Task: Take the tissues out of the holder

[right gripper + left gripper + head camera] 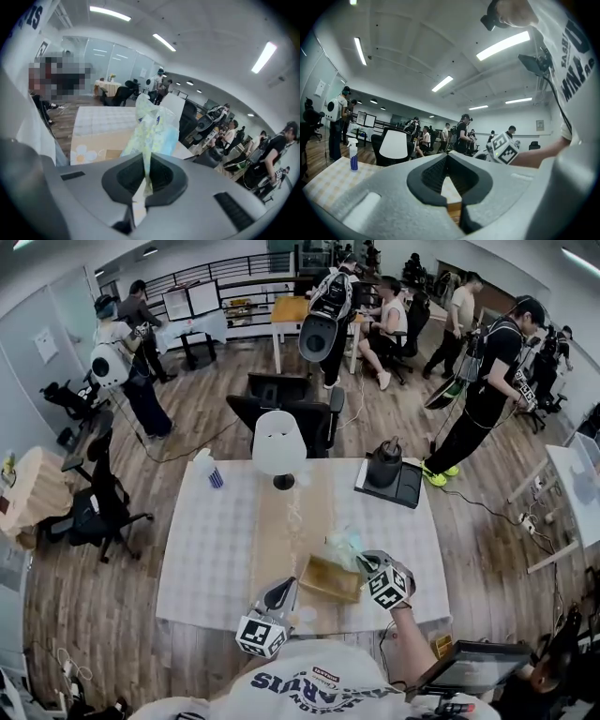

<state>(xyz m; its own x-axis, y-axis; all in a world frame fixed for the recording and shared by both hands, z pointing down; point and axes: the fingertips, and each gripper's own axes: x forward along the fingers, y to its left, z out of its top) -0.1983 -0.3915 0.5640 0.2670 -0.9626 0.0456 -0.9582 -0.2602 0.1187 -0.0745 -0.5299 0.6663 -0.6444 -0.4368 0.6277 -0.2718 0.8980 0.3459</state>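
A shallow wooden holder (328, 579) lies on the tan runner near the table's front edge. My right gripper (364, 564) hangs above the holder's right end, shut on a soft plastic tissue pack (342, 544). In the right gripper view the pale green and blue tissue pack (153, 125) stands up from between the closed jaws of the right gripper (146, 179), with the holder (101, 154) below it. My left gripper (286, 589) lies level beside the holder's left end. The left gripper (447, 157) has its tips together with nothing between them. Whether it touches the holder I cannot tell.
The table (216, 549) carries a white checked cloth. At its far edge stand a white lamp-like shade on a black foot (279, 446), a spray bottle (208, 469) and a black jug on a black tray (384, 465). Black office chairs (291, 404) stand behind it; several people stand further off.
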